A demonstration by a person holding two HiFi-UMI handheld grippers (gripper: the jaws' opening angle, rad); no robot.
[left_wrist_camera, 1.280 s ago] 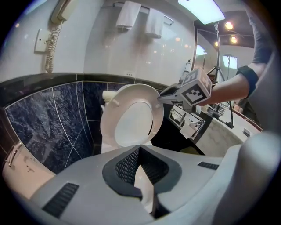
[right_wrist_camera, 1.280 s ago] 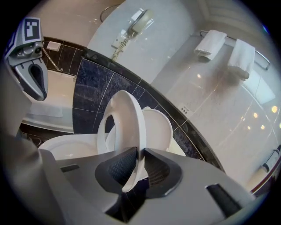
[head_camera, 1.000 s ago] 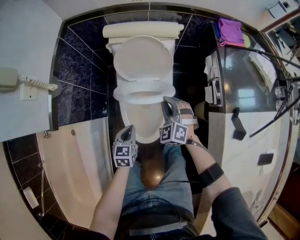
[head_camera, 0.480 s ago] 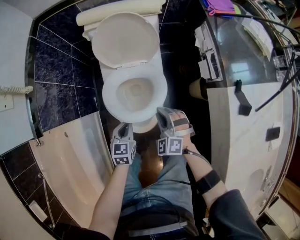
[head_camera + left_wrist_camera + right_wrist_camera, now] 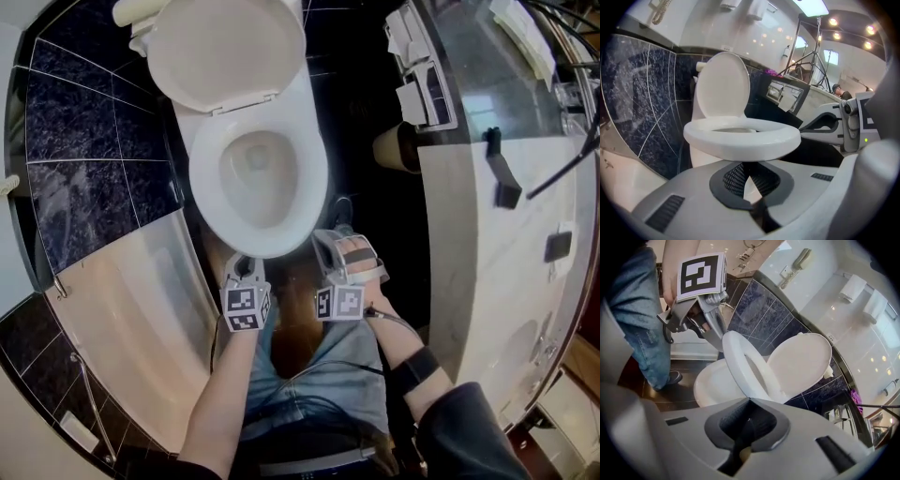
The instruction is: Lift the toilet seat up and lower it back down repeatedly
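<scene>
I stand at the front of the white ceramic toilet bowl (image 5: 704,161), looking steeply down on it. The white oval plastic toilet seat (image 5: 204,178) lies flat on the bowl's rim. The white rounded lid (image 5: 225,52) stands raised at the back of the bowl.

My left gripper (image 5: 242,265) is low at the bowl's front, a little to its left side. Its grey fingers (image 5: 684,206) are pressed together at the tips with nothing between them. They point at the bowl just under the front edge of the seat. Whether the tips touch the bowl I cannot tell.

My right gripper (image 5: 328,242) is at the bowl's front right, just beside the seat's outer edge. Its grey fingers (image 5: 693,437) have just been closing and now meet at the tips, with nothing caught between them. In the right gripper view the tips line up with the seat's edge, but I cannot tell whether they touch it.

Dark blue marbled wall tiles (image 5: 84,169) cover the wall to the bowl's left. A pale cream bathtub (image 5: 131,309) runs along the bowl's front left. The dark glossy floor (image 5: 295,314) shows in front of the bowl, between my two grippers. My blue jeans (image 5: 328,375) fill the view further back from the bowl.
</scene>
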